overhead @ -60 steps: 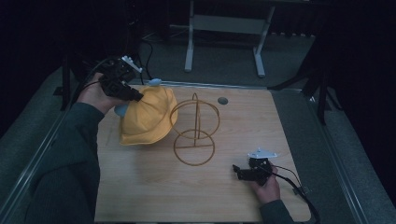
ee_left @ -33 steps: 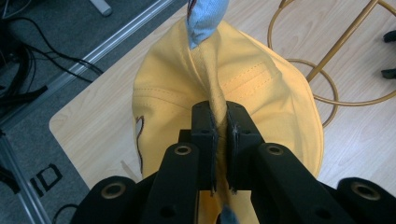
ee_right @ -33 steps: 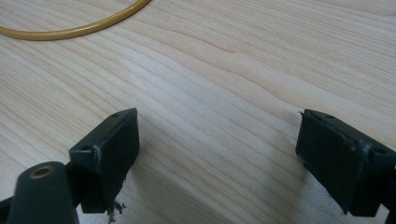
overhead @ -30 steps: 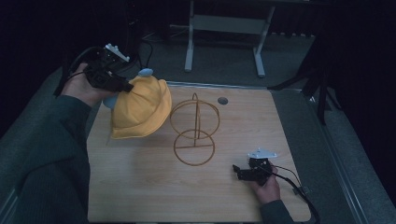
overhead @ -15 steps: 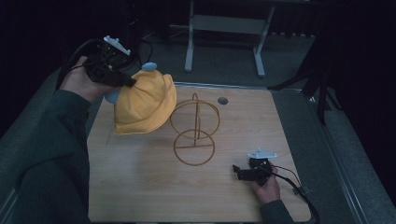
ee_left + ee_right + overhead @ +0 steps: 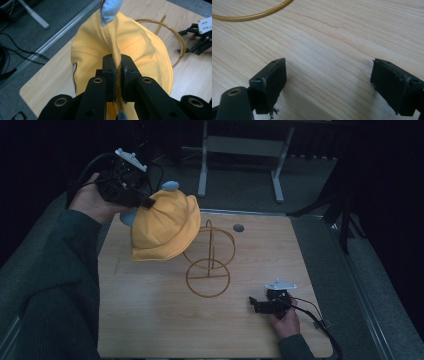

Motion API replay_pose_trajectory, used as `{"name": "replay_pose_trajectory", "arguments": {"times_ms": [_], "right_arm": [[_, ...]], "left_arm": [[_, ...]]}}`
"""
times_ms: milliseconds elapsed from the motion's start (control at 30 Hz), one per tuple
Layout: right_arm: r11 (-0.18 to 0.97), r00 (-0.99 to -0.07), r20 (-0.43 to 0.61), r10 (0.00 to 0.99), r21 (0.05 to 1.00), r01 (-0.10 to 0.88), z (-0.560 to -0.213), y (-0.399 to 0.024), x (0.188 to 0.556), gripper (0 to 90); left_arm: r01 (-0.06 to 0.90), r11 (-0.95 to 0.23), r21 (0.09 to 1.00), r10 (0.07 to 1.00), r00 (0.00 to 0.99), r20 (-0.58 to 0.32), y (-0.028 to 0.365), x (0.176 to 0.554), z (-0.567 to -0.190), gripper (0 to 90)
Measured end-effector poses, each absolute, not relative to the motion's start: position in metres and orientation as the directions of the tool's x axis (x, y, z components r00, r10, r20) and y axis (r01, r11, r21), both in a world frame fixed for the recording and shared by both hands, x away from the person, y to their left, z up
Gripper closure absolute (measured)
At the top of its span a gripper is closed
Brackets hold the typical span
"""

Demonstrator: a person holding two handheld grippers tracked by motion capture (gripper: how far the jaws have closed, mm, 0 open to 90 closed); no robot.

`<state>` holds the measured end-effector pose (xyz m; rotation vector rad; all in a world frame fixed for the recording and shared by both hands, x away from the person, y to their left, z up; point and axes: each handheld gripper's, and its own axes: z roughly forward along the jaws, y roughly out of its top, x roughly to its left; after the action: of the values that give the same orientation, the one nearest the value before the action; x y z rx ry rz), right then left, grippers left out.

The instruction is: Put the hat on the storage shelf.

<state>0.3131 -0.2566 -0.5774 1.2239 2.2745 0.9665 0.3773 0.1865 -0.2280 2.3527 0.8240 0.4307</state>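
Note:
A yellow fabric hat (image 6: 165, 227) with a light blue lining hangs in the air above the table's far left, beside a gold wire stand (image 6: 210, 265). My left gripper (image 6: 145, 202) is shut on a pinched fold of the hat's crown (image 6: 117, 56); the blue lining (image 6: 110, 10) pokes up beyond the jaws. The stand's ring (image 6: 175, 40) shows behind the hat. My right gripper (image 6: 255, 305) rests near the table's front right, open, its jaws wide over bare wood (image 6: 329, 72) with nothing between them. The stand's base ring (image 6: 252, 16) curves ahead of it.
The wooden table (image 6: 150, 320) has a round hole (image 6: 238, 227) near its far edge. A metal frame's legs (image 6: 240, 150) stand on the dark floor behind. Grey padding (image 6: 370, 285) borders the table at right. A cable (image 6: 315, 312) trails from the right gripper.
My left gripper has lifted the hat higher and carried it a little to the right, toward the wire stand. The right gripper has stayed where it was.

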Motion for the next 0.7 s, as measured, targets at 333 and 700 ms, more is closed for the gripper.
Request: {"name": "replay_pose_trajectory", "arguments": {"times_ms": [333,700], "right_arm": [[0.383,-0.546,-0.009,0.838,0.723,0.575,-0.577,-0.256,0.313,13.3],[0.383,-0.546,-0.009,0.837,0.723,0.575,-0.577,-0.257,0.313,13.3]], "left_arm": [[0.426,-0.636,0.644,0.615,0.784,0.088,0.171,0.378,-0.228,83.5],[0.396,-0.661,0.637,0.573,0.815,0.088,0.145,0.383,-0.235,83.4]]}}
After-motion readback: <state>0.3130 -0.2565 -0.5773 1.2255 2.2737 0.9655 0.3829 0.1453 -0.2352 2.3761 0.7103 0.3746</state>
